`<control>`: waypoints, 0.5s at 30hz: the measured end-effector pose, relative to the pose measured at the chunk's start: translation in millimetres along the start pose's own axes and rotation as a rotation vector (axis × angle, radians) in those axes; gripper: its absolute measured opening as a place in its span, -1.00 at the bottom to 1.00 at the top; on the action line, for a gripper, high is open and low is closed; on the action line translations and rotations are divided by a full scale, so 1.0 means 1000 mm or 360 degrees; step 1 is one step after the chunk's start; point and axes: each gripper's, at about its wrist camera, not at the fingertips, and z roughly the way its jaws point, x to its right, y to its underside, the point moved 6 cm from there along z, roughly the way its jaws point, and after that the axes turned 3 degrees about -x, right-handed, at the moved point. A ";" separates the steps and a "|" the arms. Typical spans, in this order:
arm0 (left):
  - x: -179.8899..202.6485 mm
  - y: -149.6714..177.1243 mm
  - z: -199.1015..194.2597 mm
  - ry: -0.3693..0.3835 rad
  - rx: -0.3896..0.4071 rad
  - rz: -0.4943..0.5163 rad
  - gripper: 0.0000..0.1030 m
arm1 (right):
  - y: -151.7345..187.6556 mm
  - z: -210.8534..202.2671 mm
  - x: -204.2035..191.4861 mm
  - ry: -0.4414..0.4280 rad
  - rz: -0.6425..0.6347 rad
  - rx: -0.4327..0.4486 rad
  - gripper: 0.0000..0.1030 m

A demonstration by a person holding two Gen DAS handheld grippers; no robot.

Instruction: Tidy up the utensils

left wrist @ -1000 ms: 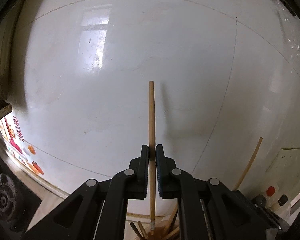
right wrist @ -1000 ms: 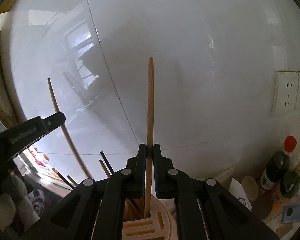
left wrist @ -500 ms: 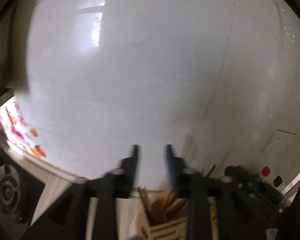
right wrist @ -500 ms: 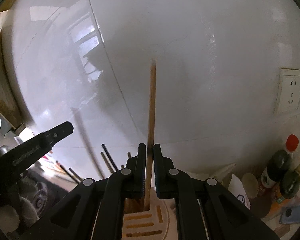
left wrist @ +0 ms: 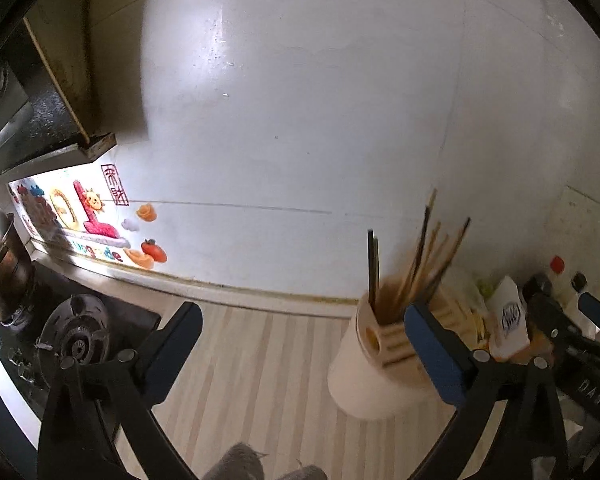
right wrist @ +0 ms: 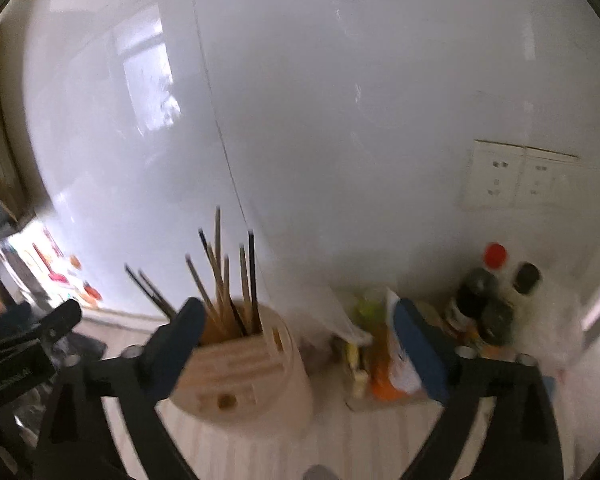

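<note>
Two black grippers with blue pads hang wide open and empty above a pale wood-striped desk (left wrist: 260, 360).
Left gripper (left wrist: 304, 344) and right gripper (right wrist: 296, 340) each frame a cream cylindrical utensil holder (left wrist: 364, 376) (right wrist: 252, 376), which stands on the desk near the white wall. Wooden and dark chopsticks (left wrist: 420, 260) (right wrist: 220, 276) stand bunched inside it, leaning outward. Bottles (right wrist: 488, 300) cluster to its right.

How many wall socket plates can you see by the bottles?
2: socket plates and, side by side on the white wall above the bottles. Others may lie outside the frame.
</note>
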 end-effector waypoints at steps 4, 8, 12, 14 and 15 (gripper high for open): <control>0.006 0.010 -0.019 0.0028 0.0006 0.0061 1.00 | 0.016 -0.017 -0.007 0.0102 -0.0040 -0.0037 0.99; 0.015 0.021 -0.048 0.0014 0.0015 0.0124 1.00 | 0.032 -0.047 -0.005 0.0161 -0.0009 -0.0014 0.99; 0.025 0.031 -0.085 0.0040 0.0046 0.0132 1.00 | 0.043 -0.088 -0.002 0.0190 0.0030 0.0023 0.99; 0.028 0.037 -0.109 0.0038 0.0088 0.0136 1.00 | 0.047 -0.115 0.001 0.0200 0.0040 0.0060 1.00; 0.029 0.038 -0.115 0.0035 0.0097 0.0130 1.00 | 0.048 -0.129 0.002 0.0209 0.0039 0.0084 1.00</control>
